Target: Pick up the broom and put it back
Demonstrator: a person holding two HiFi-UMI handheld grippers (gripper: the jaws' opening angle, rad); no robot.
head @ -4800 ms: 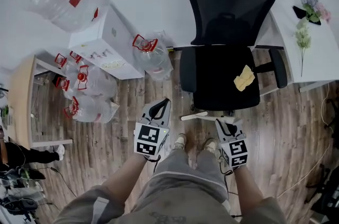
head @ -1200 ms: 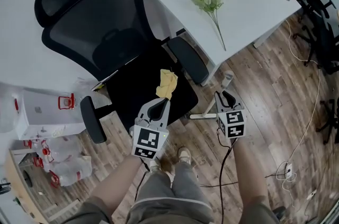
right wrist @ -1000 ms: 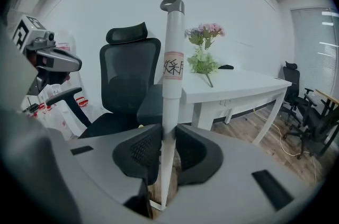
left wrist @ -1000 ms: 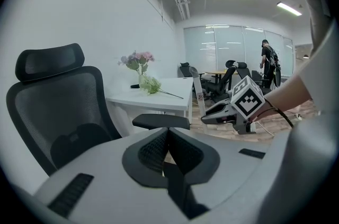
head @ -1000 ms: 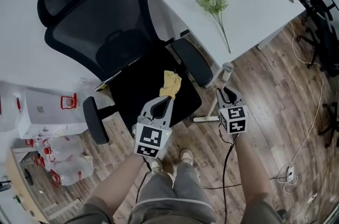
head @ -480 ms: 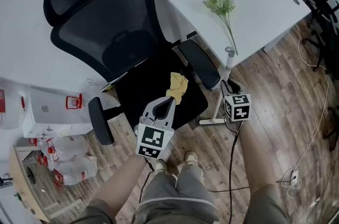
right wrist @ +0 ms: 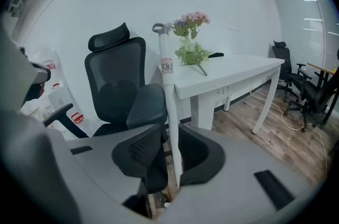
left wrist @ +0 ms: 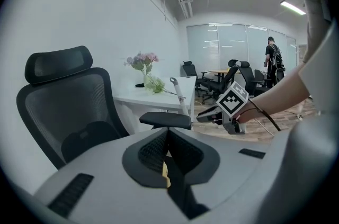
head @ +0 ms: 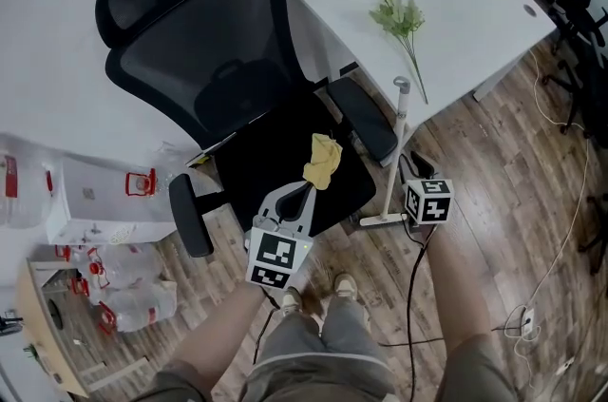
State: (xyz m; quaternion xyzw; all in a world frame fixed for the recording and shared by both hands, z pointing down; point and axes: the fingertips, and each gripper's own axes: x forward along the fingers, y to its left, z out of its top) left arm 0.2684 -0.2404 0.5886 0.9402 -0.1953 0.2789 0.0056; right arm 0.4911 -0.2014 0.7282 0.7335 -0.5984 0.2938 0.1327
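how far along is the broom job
Done: the broom stands upright, head on the floor, beside the white desk. In hand: the right tongs have its handle between their jaws, which have just been opening but seem to grip it. Left: letting go fully; whether it leans on the desk I cannot tell. The left tongs are shut and empty.

Creased grey legwear (head: 318,348) is worn, with pale shoes (head: 292,300) showing below it, and short sleeves (head: 166,381) of a dull grey-green are seen at the shoulders. The left claw (head: 305,190) is cased in a smooth light-grey shell, with dark meshed pads (left wrist: 153,151) inside and a cube (head: 277,259) of black-and-white square markers behind. A thin black cable (head: 410,296) is seen along the right forearm
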